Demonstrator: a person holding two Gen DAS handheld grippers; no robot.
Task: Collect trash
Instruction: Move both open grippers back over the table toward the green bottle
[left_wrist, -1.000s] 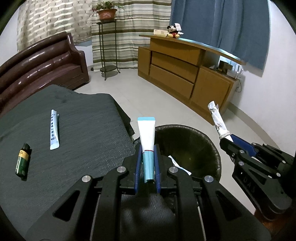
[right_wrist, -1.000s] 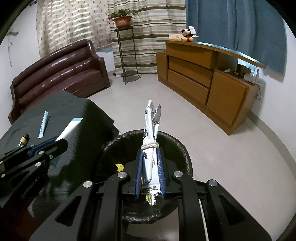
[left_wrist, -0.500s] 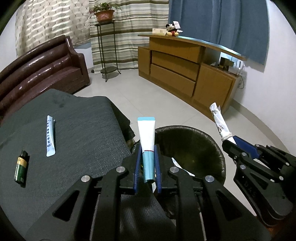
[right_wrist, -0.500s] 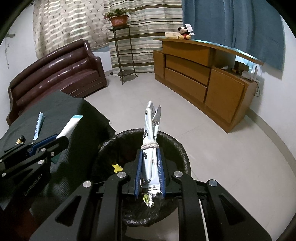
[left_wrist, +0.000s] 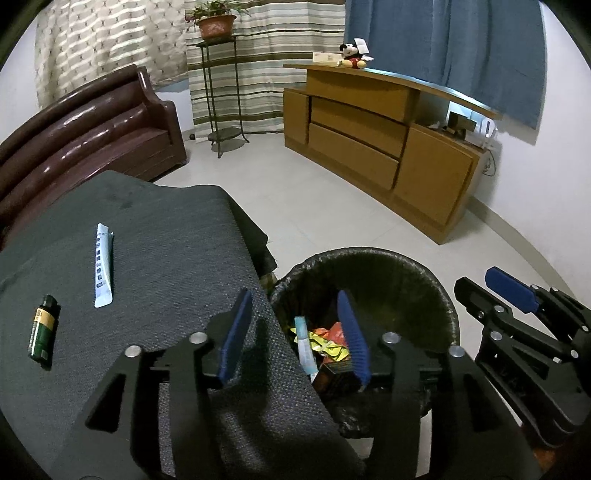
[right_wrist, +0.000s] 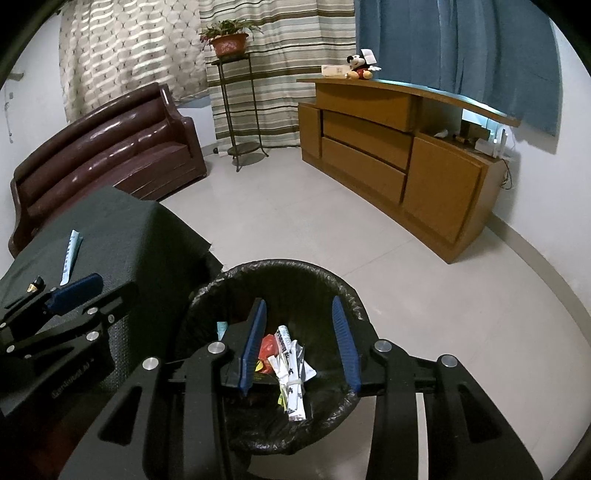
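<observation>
Left of the black-lined trash bin (left_wrist: 439, 291), one green lighter (left_wrist: 43, 332) and one white sachet (left_wrist: 102, 271) lie on the dark cloth surface (left_wrist: 166, 258); two empty claws, left claw (left_wrist: 295, 332) and right claw (right_wrist: 301, 343), gape above the bin's discarded tube (left_wrist: 306, 345) and tied wrapper (right_wrist: 291, 373), in a tiled room.

Both tools are built in the same way. The left gripper (left_wrist: 295, 332) has a matte black frame with angular arms and long cut-out slots. Round silver screw heads sit at the joints of its linkage. Its two fingers (left_wrist: 236, 332) carry dark blue pads with fine ribs on the inner face. The right gripper (right_wrist: 299, 339) shows the same black frame, silver screws and ribbed blue pads (right_wrist: 345, 347). In the right wrist view, faint grey lettering is printed on the side of the left gripper's black body, but it is too blurred to read.
</observation>
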